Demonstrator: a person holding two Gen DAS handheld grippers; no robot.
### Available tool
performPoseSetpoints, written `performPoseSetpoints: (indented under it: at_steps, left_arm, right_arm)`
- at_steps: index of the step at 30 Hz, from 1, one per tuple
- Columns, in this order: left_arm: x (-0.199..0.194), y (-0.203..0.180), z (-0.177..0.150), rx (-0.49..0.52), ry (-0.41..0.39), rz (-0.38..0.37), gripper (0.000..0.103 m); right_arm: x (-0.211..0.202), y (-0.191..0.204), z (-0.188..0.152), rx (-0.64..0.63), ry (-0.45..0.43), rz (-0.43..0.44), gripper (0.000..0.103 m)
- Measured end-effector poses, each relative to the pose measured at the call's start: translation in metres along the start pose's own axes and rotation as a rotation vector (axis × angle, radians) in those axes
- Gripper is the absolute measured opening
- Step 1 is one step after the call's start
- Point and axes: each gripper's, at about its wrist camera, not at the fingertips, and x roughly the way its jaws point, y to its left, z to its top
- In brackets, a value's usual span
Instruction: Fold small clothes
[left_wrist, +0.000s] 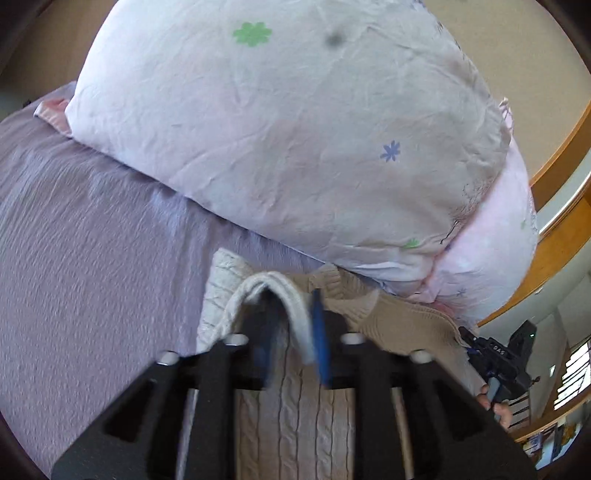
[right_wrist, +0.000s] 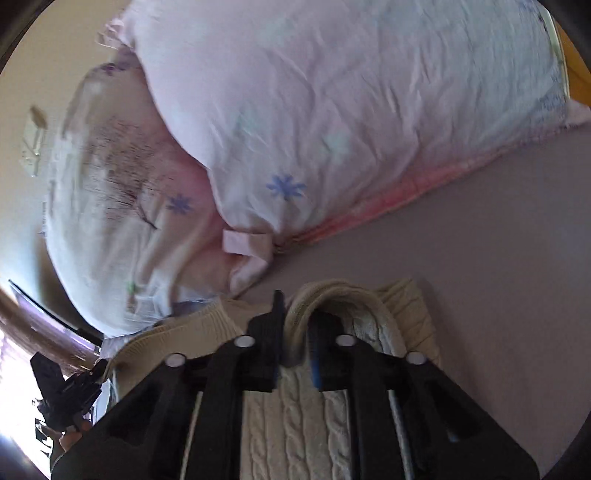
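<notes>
1. Left wrist view: the left hand-held gripper (left_wrist: 293, 325) pinches a rolled cream edge of the knitted sweater (left_wrist: 295, 417), its two fingers closed on the fold with the fabric looping over one black finger.
2. The sweater, cable-knit and cream with a tan ribbed part (left_wrist: 406, 317), lies on the lilac bedsheet (left_wrist: 92, 258), just below the pillow (left_wrist: 295, 129).
3. The pillow, pale pink with small green and blue flower prints, rests on the bedsheet and touches the sweater's tan part at its lower edge.
4. At the far right of this view, beside the tan part and away from the pillow, the other hand-held gripper shows, held by a hand.
5. Right wrist view: the right hand-held gripper (right_wrist: 295, 332) pinches a thick rolled edge of the same sweater (right_wrist: 295, 424), the cream fold arching between and over its fingers.
6. Here the sweater lies below the pillow (right_wrist: 332, 110) on the bedsheet (right_wrist: 480, 240); a second pillow (right_wrist: 110, 221) leans to the left of the first.
</notes>
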Motion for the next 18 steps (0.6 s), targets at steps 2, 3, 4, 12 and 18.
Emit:
performPoseSetpoints:
  at_steps: [2, 3, 4, 12, 18]
  left_arm:
    - [-0.022, 0.007, 0.000, -0.029, -0.036, -0.015, 0.082]
    - [-0.031, 0.008, -0.001, -0.033, -0.058, -0.002, 0.088]
    - [-0.042, 0.011, -0.002, -0.031, -0.070, 0.007, 0.088]
    - [-0.028, 0.051, -0.027, -0.120, 0.152, -0.056, 0.069]
    - [-0.006, 0.045, -0.045, -0.174, 0.195, -0.129, 0.028]
  right_arm:
    - [-0.025, -0.003, -0.003, 0.005, -0.126, -0.009, 0.102]
    - [-0.040, -0.004, -0.004, 0.013, -0.194, -0.002, 0.102]
    - [-0.050, -0.004, -0.004, 0.014, -0.221, 0.034, 0.102]
    - [-0.056, -0.026, -0.003, 0.064, -0.183, 0.113, 0.102]
    - [-0.056, -0.025, -0.001, 0.080, -0.168, 0.165, 0.102]
